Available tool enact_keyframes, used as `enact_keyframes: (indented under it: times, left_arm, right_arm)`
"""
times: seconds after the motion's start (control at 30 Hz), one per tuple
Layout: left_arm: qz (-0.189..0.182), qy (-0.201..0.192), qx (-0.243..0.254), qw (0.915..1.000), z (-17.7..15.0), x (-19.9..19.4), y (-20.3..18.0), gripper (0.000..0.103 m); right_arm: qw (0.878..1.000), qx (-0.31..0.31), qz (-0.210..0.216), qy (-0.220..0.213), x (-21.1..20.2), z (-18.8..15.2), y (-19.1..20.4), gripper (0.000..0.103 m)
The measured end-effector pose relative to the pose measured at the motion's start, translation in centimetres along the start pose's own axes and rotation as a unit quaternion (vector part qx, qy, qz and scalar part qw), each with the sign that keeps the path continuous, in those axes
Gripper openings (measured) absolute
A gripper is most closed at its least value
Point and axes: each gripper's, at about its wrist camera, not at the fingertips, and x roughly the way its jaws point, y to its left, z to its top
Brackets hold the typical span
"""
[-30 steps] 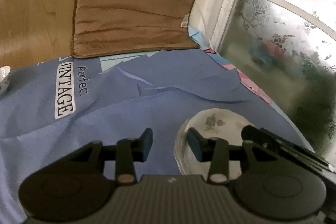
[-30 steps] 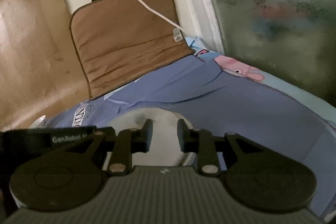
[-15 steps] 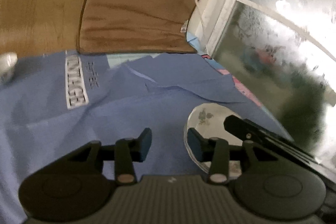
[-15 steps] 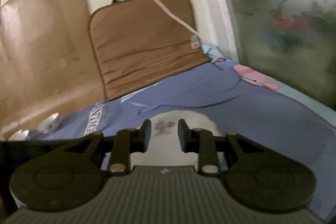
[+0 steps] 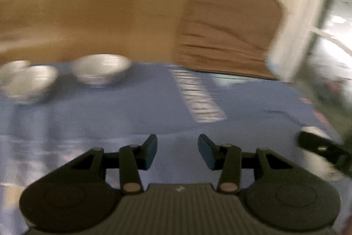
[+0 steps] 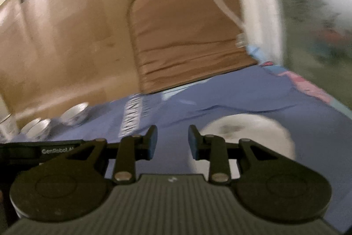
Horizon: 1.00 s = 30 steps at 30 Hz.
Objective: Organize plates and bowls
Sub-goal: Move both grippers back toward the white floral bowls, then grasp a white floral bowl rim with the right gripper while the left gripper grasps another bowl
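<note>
Three white bowls are seen at the far left of the blue cloth (image 5: 154, 116), against the brown panel. In the left wrist view, two touching bowls (image 5: 26, 83) lie at about ten o'clock from the left hand-held gripper (image 5: 177, 151), and a single bowl (image 5: 101, 71) stands just to their right, at about eleven o'clock. All three are well apart from the fingertips. Blur hides any pattern on them.

The left hand-held gripper is held spread, with only bare cloth between its jaws; nothing is pinched. The right hand-held gripper (image 6: 172, 142) is likewise held apart and empty, and its jaws have just been opening, with nothing between them.

In the right wrist view the same bowls sit farther off, at about ten o'clock, while a white plate (image 6: 248, 133) lies flat on the cloth just beside the right fingertip, at about two o'clock, partly hidden behind that finger. At the right edge of the left view, at about three o'clock, the tip of the right tool shows dark over a pale patch that is probably this plate.

The coming move is judged to turn on the bowls lying ahead and leftward. The left hand is judged the nearer one, the right being closer to the plate. Bowls and plate have no long axis; a rim would be straddled from above.
</note>
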Motion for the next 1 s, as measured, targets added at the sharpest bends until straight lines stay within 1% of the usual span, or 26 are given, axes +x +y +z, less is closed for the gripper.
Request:
enact_keyframes:
  times: [0.1,0.2,0.3,0.37,0.43,0.5,0.57,0.7,0.77,0.93,1.0]
  left_arm:
    - [0.06,-0.009,-0.022,0.9979,-0.1,-0.9,5.1,0.042]
    - [0.117,-0.021,-0.047,0.9918,-0.1,-1.7,9.7,0.042]
    - [0.147,-0.031,-0.082,0.9853,-0.2,-2.2,13.2,0.042]
    - [0.154,-0.036,-0.103,0.982,-0.5,-2.2,14.5,0.042]
    - [0.152,-0.04,-0.117,0.9806,-0.6,-2.2,15.1,0.043]
    - [0.154,-0.046,-0.114,0.9803,-0.4,-2.2,15.1,0.045]
    - [0.153,-0.045,-0.111,0.981,-0.3,-1.9,15.0,0.046]
    - [0.143,-0.046,-0.12,0.9814,-0.9,-2.7,15.3,0.046]
    - [0.137,-0.046,-0.126,0.9814,-0.8,-2.6,15.5,0.046]
    - [0.13,-0.046,-0.131,0.9817,-0.7,-2.5,15.7,0.046]
    - [0.129,-0.046,-0.133,0.9817,-0.7,-2.5,15.8,0.046]
  right_arm:
    - [0.999,-0.017,0.033,0.029,1.4,-0.2,2.7,0.034]
    - [0.995,-0.03,0.074,0.066,3.1,-0.5,5.8,0.034]
    - [0.987,-0.028,0.113,0.115,5.5,-0.7,8.6,0.034]
    - [0.98,-0.021,0.131,0.146,7.5,-0.5,10.3,0.034]
    - [0.976,-0.017,0.143,0.166,9.1,-0.1,12.0,0.034]
    - [0.975,-0.013,0.145,0.17,10.6,0.6,13.3,0.034]
    - [0.976,-0.005,0.143,0.166,12.3,1.6,14.4,0.034]
    - [0.978,0.026,0.121,0.169,16.3,3.5,15.6,0.034]
    - [0.979,0.032,0.101,0.175,18.6,4.2,16.1,0.034]
    - [0.972,0.055,0.079,0.214,22.6,4.9,16.6,0.034]
    - [0.971,0.057,0.069,0.222,23.8,5.1,16.9,0.034]
